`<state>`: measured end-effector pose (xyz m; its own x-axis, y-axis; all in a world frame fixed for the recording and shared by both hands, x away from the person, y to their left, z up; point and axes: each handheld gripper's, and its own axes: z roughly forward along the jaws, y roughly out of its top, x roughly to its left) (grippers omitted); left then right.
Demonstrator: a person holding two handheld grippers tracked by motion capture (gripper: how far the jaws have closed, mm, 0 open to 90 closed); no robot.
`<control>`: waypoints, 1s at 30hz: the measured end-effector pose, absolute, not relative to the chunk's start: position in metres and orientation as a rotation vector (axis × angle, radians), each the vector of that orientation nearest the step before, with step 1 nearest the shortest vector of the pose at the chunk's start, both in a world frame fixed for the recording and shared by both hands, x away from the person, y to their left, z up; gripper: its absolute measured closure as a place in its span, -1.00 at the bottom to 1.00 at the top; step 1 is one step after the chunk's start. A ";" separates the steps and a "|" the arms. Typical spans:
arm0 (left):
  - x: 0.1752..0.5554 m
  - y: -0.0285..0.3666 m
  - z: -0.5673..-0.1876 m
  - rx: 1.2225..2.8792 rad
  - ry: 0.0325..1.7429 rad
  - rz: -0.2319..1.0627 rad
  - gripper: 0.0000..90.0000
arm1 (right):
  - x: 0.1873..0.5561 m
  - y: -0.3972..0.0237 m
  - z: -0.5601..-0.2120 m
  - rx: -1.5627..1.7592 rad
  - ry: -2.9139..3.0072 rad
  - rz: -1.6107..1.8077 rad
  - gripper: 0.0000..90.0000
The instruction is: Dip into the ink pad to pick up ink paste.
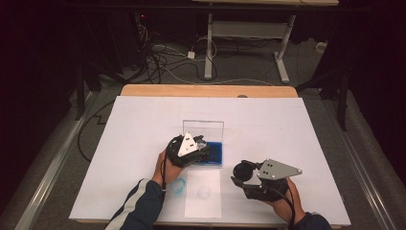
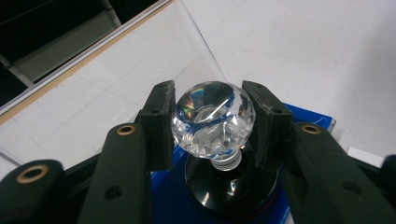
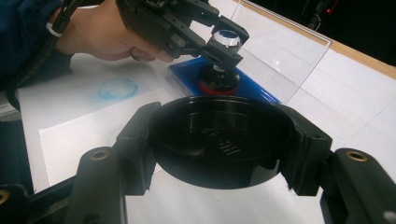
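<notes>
Left hand-held gripper (image 2: 212, 121) clamped on clear faceted crystal ball stopper (image 2: 213, 119), held over round black base (image 2: 231, 189) on blue tray (image 3: 261, 88) beside clear acrylic wall (image 3: 285, 51). Right hand-held gripper (image 3: 219, 140) clamped on round black plastic cap (image 3: 219, 140), held above white table (image 1: 287, 124), near tray.

A clear faceted stopper (image 2: 213, 122) flashes faint rainbow glints above a black base (image 2: 231, 186) edged, it seems, in red. The tray (image 3: 261, 91) is deep blue, the lid (image 3: 219, 140) black, the desk (image 1: 143, 124) white.
</notes>
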<state>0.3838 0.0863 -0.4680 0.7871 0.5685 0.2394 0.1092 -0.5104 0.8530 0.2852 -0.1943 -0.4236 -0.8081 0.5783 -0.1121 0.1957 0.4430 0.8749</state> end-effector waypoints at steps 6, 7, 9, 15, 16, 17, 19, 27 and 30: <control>0.384 0.087 -0.469 2.044 0.510 0.618 0.23 | 0.285 -0.194 -0.424 0.653 2.306 1.315 -0.14; 0.385 0.087 -0.469 2.043 0.510 0.616 0.23 | 0.285 -0.194 -0.424 0.653 2.305 1.317 -0.14; 0.385 0.087 -0.469 2.043 0.510 0.616 0.23 | 0.285 -0.194 -0.424 0.650 2.306 1.315 -0.14; 0.385 0.089 -0.468 2.044 0.508 0.613 0.23 | 0.285 -0.194 -0.423 0.647 2.306 1.317 -0.14; 0.385 0.089 -0.468 2.044 0.508 0.614 0.23 | 0.285 -0.193 -0.423 0.648 2.305 1.319 -0.14; 0.386 0.089 -0.468 2.041 0.511 0.613 0.23 | 0.285 -0.194 -0.423 0.650 2.307 1.321 -0.14; 0.386 0.090 -0.466 2.033 0.522 0.605 0.23 | 0.285 -0.194 -0.423 0.647 2.304 1.322 -0.14; 0.386 0.095 -0.445 2.010 0.502 0.640 0.23 | 0.284 -0.195 -0.422 0.649 2.298 1.326 -0.14; 0.386 0.097 -0.439 2.015 0.490 0.653 0.23 | 0.284 -0.195 -0.421 0.646 2.293 1.329 -0.14</control>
<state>0.3864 0.0967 -0.4387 0.7790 0.5747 0.2508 0.0803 -0.4881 0.8691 0.2842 -0.1949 -0.4213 -0.8083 0.5772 -0.1166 0.1858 0.4380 0.8796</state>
